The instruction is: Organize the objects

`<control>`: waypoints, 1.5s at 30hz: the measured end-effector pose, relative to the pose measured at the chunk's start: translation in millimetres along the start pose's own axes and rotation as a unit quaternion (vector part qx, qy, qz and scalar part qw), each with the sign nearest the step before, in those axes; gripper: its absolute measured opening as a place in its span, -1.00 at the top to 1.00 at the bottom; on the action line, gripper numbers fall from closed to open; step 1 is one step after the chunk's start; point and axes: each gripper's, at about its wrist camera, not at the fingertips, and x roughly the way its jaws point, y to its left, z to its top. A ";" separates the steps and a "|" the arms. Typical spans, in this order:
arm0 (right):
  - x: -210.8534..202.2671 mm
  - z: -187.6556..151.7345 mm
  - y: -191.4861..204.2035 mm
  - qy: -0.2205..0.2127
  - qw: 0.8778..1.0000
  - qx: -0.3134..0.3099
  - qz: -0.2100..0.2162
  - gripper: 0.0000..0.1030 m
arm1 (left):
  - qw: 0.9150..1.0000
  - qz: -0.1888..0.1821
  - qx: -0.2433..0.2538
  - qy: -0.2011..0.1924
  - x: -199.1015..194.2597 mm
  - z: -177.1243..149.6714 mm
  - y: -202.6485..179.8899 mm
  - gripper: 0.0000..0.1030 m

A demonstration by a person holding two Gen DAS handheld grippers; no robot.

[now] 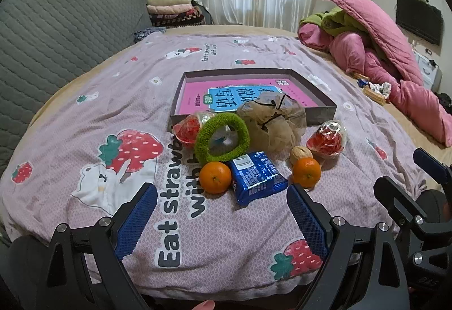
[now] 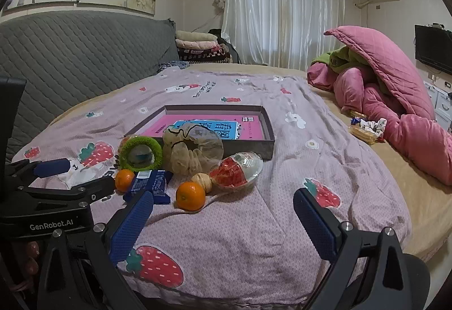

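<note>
Both tools stand wide and empty, left tool (image 1: 221,214) and right tool (image 2: 223,221). Ahead of them on the bed (image 1: 84,101), the clutter sits bunched against the box (image 1: 254,73). I'd start with the nearest orange (image 2: 190,195), just ahead of my right tool: straddle it squarely, close gently, lift clear of the walnut (image 2: 202,181) touching it.

2 oranges (image 1: 215,177) (image 1: 306,171), 2 red snack bags (image 1: 326,139) (image 1: 188,129), 2 scrunchies (image 1: 222,138) (image 1: 271,121), 1 walnut (image 1: 301,153), 1 box (image 1: 322,111).
</note>
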 end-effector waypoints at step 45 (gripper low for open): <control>28.0 -13.5 3.7 0.055 0.998 -0.001 0.035 -0.95 | 0.999 -0.003 -0.022 0.038 39.1 -8.4 28.5 -0.82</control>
